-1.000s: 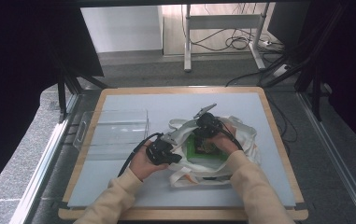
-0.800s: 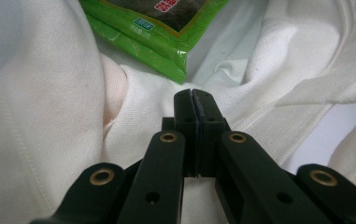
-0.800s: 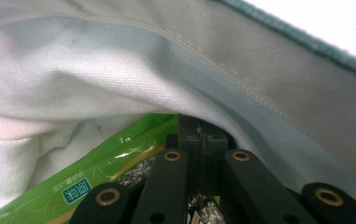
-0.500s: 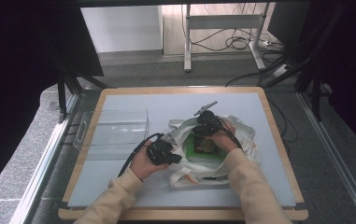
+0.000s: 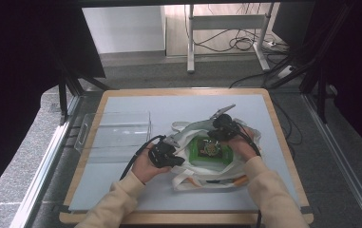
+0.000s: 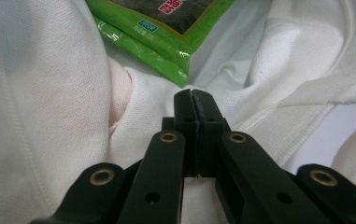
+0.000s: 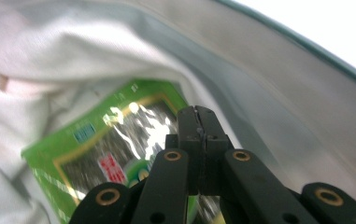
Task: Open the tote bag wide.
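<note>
A white cloth bag [image 5: 216, 179] lies open on the table with a green seaweed packet [image 5: 206, 151] inside it. My left gripper [image 5: 177, 141] rests at the bag's left rim. In the left gripper view its jaws [image 6: 193, 95] are shut, tips against the white cloth [image 6: 40, 93], with the packet's corner [image 6: 166, 28] just beyond. I see no cloth between the jaws. My right gripper [image 5: 214, 141] hangs over the packet, its jaws shut with nothing in them. In the right gripper view its tips [image 7: 197, 112] hover above the shiny packet [image 7: 105, 149], with the bag's wall [image 7: 63, 60] around it.
A clear plastic tray [image 5: 114, 130] stands left of the bag. The pale table top [image 5: 169, 102] has a wooden rim. Cables trail from both grippers toward the person. Dark curtains and a metal frame flank the table.
The right gripper has lifted a little and shifted to the right over the packet. The left gripper and the bag have stayed put.
</note>
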`<state>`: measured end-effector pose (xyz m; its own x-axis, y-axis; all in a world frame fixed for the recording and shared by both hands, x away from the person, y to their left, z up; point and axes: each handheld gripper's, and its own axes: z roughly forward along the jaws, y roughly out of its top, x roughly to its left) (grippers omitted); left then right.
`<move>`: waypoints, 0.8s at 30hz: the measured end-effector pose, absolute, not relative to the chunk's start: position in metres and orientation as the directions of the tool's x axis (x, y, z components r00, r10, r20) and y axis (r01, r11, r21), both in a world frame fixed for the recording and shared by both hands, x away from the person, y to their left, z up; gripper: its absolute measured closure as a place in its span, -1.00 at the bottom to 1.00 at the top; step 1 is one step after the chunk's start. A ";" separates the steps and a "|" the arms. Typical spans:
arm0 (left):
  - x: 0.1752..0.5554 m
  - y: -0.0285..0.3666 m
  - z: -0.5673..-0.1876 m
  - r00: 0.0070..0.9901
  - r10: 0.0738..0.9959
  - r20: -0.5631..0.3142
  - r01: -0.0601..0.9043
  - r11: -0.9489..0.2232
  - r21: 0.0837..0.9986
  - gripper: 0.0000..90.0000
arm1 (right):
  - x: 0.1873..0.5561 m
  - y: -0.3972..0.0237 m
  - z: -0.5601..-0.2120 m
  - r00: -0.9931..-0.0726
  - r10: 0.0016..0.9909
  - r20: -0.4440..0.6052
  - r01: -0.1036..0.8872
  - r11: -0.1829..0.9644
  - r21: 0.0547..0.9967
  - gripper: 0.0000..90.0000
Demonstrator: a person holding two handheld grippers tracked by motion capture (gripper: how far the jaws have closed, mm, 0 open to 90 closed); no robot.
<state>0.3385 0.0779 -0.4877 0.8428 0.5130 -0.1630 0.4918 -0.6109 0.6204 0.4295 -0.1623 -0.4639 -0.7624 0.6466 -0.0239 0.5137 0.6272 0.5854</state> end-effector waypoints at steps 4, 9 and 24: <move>0.339 0.078 -0.488 0.844 0.511 -0.162 0.490 -0.614 0.619 1.00 | 0.422 -0.177 -0.462 -0.739 0.672 -0.045 0.541 0.632 0.555 0.99; 0.339 0.078 -0.488 0.845 0.510 -0.164 0.491 -0.614 0.618 1.00 | 0.421 -0.192 -0.470 -0.713 0.696 -0.089 0.564 0.644 0.518 0.99; 0.340 0.081 -0.489 0.840 0.514 -0.172 0.500 -0.613 0.611 1.00 | 0.432 -0.202 -0.480 -0.627 0.756 -0.188 0.607 0.626 0.489 0.99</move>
<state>0.3402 0.0806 -0.4887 0.8403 0.5140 -0.1724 0.5004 -0.6131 0.6113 0.4323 -0.2024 -0.4800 -0.6274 0.7556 -0.1883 0.6071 0.6261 0.4894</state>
